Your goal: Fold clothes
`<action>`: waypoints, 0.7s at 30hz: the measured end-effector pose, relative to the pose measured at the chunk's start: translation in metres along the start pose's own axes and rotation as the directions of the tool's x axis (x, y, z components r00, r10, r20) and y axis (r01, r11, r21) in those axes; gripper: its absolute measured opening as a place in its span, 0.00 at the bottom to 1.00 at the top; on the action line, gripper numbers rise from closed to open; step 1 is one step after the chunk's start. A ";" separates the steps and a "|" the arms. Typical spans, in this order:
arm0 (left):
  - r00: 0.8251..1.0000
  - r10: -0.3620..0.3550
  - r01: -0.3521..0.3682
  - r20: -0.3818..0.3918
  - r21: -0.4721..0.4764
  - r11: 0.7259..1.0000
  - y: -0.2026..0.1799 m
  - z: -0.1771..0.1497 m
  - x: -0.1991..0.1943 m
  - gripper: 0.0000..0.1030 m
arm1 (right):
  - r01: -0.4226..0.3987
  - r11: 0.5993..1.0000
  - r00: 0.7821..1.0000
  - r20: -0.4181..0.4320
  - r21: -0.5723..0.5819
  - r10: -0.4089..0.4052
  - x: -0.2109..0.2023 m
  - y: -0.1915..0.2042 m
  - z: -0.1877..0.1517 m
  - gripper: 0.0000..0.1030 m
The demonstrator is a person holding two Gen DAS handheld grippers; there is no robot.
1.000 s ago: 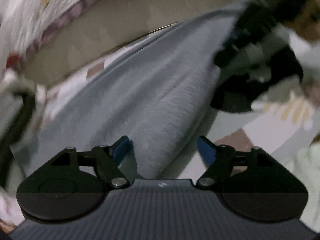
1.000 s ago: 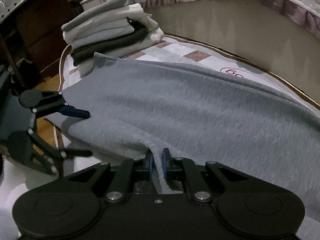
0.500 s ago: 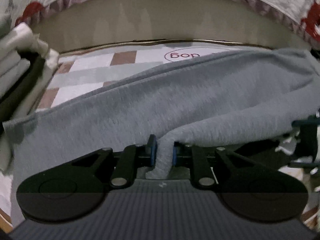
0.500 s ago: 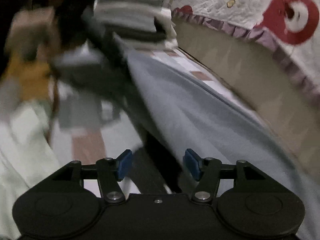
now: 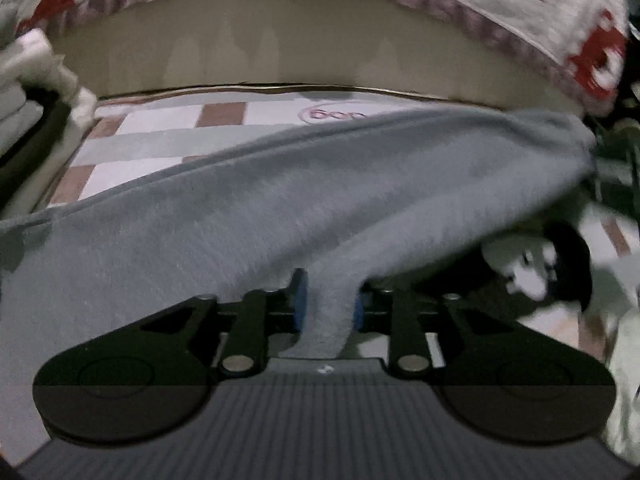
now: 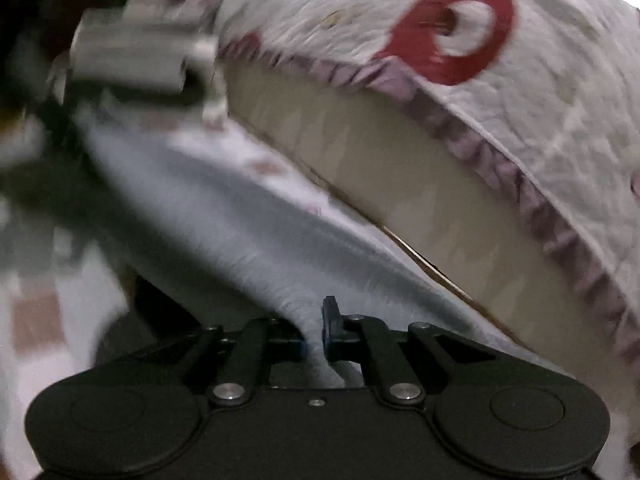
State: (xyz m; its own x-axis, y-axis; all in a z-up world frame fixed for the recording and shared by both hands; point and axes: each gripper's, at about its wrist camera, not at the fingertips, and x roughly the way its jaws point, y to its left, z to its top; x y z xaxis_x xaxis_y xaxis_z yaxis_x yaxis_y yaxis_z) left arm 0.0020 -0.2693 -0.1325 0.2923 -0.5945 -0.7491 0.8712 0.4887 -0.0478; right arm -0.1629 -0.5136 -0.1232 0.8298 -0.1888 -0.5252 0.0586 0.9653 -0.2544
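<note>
Grey garment (image 5: 248, 216): draped across checked mat (image 5: 160, 140), lifted at near edge.
Left gripper (image 5: 329, 312): jaws just eased wider, pinching a thick fold at 6 o'clock.
Right gripper (image 6: 314, 334): jaws just closed, nearly together, nipping cloth edge.

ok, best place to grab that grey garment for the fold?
By its near edge, coming in low from the front. The grey garment lies spread across the checked mat, its near hem bunched into ridges. Left tongs and right tongs each already pinch one.
</note>
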 end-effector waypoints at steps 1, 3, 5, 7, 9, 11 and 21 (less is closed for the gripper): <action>1.000 0.028 -0.028 0.004 0.049 0.998 -0.008 -0.008 -0.004 0.32 | 0.001 1.000 1.000 0.010 0.007 -0.001 -0.003 -0.003 0.002 0.07; 0.992 0.130 -0.129 0.009 0.177 0.976 -0.030 -0.027 -0.007 0.32 | 0.001 1.000 1.000 0.012 0.011 -0.001 -0.006 -0.006 0.006 0.07; 0.976 0.216 -0.211 0.012 0.262 0.942 -0.048 -0.045 -0.006 0.32 | -0.003 1.000 1.000 0.012 0.029 0.003 -0.007 -0.007 0.007 0.07; 0.947 0.322 -0.311 0.008 0.281 0.908 -0.054 -0.059 -0.001 0.32 | -0.007 0.999 1.000 0.011 0.045 0.006 -0.009 -0.007 0.005 0.07; 0.895 0.445 -0.431 0.016 0.284 0.857 -0.050 -0.064 0.002 0.32 | -0.012 0.997 1.000 0.016 0.071 0.011 -0.013 -0.007 0.002 0.07; 0.833 0.553 -0.539 0.006 0.233 0.810 -0.034 -0.065 0.003 0.32 | -0.016 0.996 1.000 0.021 0.087 0.015 -0.015 -0.006 0.000 0.07; 0.686 0.720 -0.726 -0.099 -0.044 0.686 0.069 -0.070 -0.041 0.41 | -0.012 0.998 1.000 0.027 0.059 0.011 -0.018 0.002 -0.008 0.07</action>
State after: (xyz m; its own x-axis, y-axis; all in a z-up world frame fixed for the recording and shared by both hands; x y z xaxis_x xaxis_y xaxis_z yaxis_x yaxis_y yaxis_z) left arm 0.0225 -0.1671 -0.1513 0.7891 0.0073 -0.6142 0.3679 0.7951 0.4821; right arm -0.1818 -0.5102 -0.1209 0.8449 -0.1734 -0.5061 0.0810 0.9766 -0.1994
